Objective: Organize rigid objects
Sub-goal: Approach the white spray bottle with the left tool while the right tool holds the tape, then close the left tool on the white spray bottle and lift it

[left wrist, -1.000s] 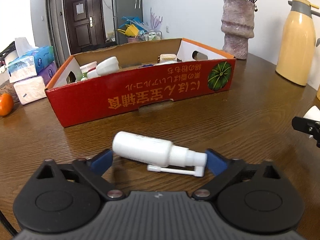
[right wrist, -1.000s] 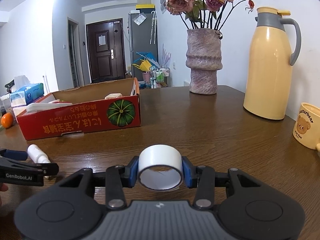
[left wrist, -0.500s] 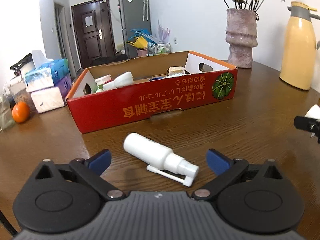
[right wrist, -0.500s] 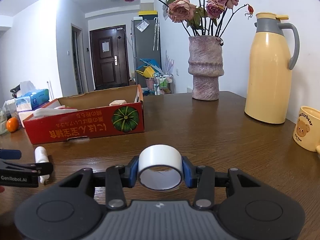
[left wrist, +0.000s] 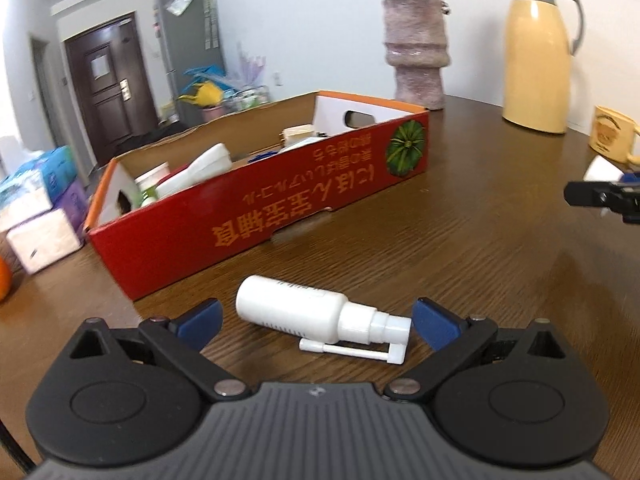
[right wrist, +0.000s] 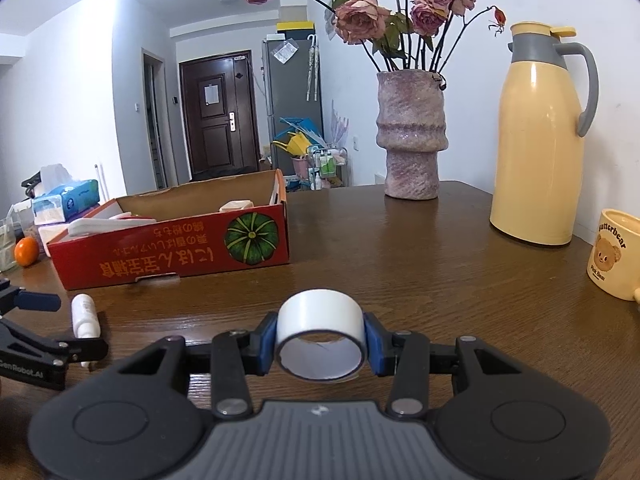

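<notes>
A white spray bottle (left wrist: 308,314) lies on its side on the wooden table, between the blue pads of my open left gripper (left wrist: 316,324); the pads stand apart from it. It also shows in the right wrist view (right wrist: 84,316). My right gripper (right wrist: 320,340) is shut on a white tape roll (right wrist: 320,322), held just above the table. A red cardboard box (left wrist: 280,216) with several items inside sits beyond the bottle; it also shows in the right wrist view (right wrist: 176,258).
A stone vase of dried roses (right wrist: 412,136), a yellow thermos jug (right wrist: 536,148) and a yellow bear mug (right wrist: 612,252) stand at the right. Tissue packs (left wrist: 36,208) and an orange (right wrist: 26,250) lie at the left.
My left gripper opened and let go of the spray bottle, which now lies on the table; the gripper has since shifted and tilted slightly. The right gripper still holds the tape roll.
</notes>
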Demonstrator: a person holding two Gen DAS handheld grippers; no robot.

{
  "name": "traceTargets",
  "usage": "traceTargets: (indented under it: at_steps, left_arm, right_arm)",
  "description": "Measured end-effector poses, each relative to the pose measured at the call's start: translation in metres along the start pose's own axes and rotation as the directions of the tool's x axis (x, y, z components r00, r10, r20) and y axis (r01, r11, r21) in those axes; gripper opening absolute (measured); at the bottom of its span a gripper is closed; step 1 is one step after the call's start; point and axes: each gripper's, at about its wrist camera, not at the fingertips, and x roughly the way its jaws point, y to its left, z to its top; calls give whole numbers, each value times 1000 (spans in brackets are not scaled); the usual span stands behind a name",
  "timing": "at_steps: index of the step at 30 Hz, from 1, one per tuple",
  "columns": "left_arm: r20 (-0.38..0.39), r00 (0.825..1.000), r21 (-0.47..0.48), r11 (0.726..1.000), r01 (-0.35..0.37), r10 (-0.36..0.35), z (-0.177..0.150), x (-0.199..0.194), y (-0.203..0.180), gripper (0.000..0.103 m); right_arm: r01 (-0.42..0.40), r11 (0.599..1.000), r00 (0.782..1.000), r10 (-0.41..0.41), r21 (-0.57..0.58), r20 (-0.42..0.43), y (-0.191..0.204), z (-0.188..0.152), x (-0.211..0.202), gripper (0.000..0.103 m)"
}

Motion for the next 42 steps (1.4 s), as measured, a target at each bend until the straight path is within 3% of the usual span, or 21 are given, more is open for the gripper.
traceTargets:
  at_steps: [8,16,21,26,28,32,37,42]
  left_arm:
    - [-2,998,68,996,61,-61,2,11,3,103]
    - [6,995,80,992,94,-95,2,13,6,103]
    - [7,995,106,990,95,-96,1,12,2,90]
    - [11,995,107,990,94,-95,1,12,2,84]
    - [10,996,107,990,89,-90,1,12,2,85]
    - [27,998,131,990,54,-58,-1,6,-1,103]
    - [63,996,128,990,61,-70,-8,-17,1,103]
    - [40,999,13,1000,4,-4,-9,-21,-1,103]
  right_arm:
    - [84,996,996,-84,13,9,-3,-4,-7,43]
    - [115,993,993,-115,20,13,-1,-6,-11,43]
    - [114,993,993,-115,19,13,0,-6,-11,43]
    - [108,994,994,-109,22,13,0,-7,-11,43]
    - [106,994,994,-106,23,13,0,-6,-11,43]
    - [102,994,995,-103,26,16,0,-6,-12,43]
    - [90,996,996,-90,28,22,1,-8,-16,43]
    - [77,997,997,-77,25,23,3,-9,-17,43]
